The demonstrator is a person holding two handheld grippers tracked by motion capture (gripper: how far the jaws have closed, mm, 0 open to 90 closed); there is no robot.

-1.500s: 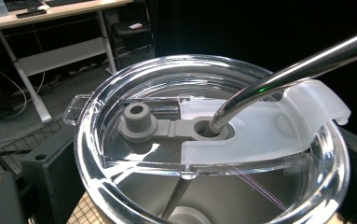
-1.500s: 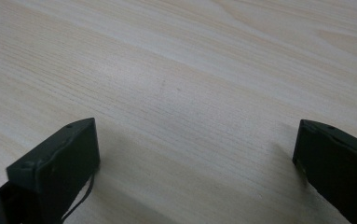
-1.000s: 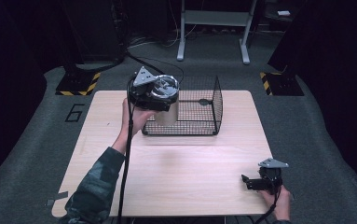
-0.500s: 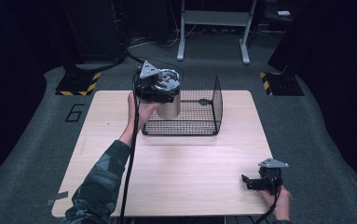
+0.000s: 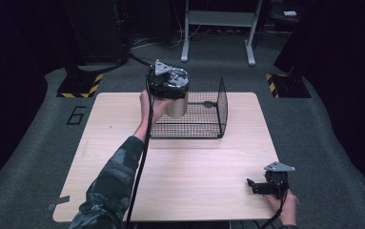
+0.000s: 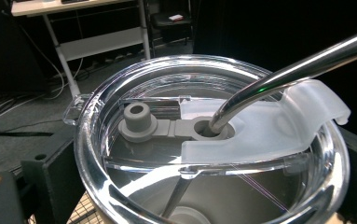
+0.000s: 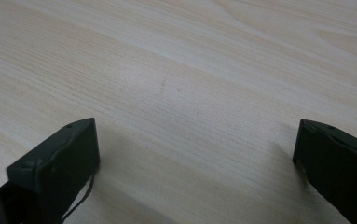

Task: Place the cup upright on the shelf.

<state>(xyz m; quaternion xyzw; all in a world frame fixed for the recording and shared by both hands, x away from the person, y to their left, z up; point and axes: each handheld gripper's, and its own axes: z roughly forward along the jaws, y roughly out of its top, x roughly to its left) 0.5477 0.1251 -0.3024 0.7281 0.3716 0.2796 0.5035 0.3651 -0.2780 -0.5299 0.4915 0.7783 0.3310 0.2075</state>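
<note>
The steel tumbler with a clear plastic lid and metal straw [image 5: 176, 106], clamped in the left tool [image 5: 168, 82] above the black wire basket's [image 5: 204, 125] far-left corner, looks rigid, slippery and top-heavy, best gripped around its body, while the right tool [image 5: 266, 187] rests with jaws apart on the near-right worktop [image 5: 194, 176].

The person's left forearm, in a camouflage sleeve, reaches from the near edge of the table toward its far edge, hand raised. The left gripper [image 5: 169, 85] sits high above the far edge, its grey three-cornered plate on top and its cable trailing back along the arm; its jaws are closed on a load. The right hand [image 5: 283, 206] rests at the near right corner, holding the right gripper [image 5: 255, 187] low with its jaws set wide apart.
</note>
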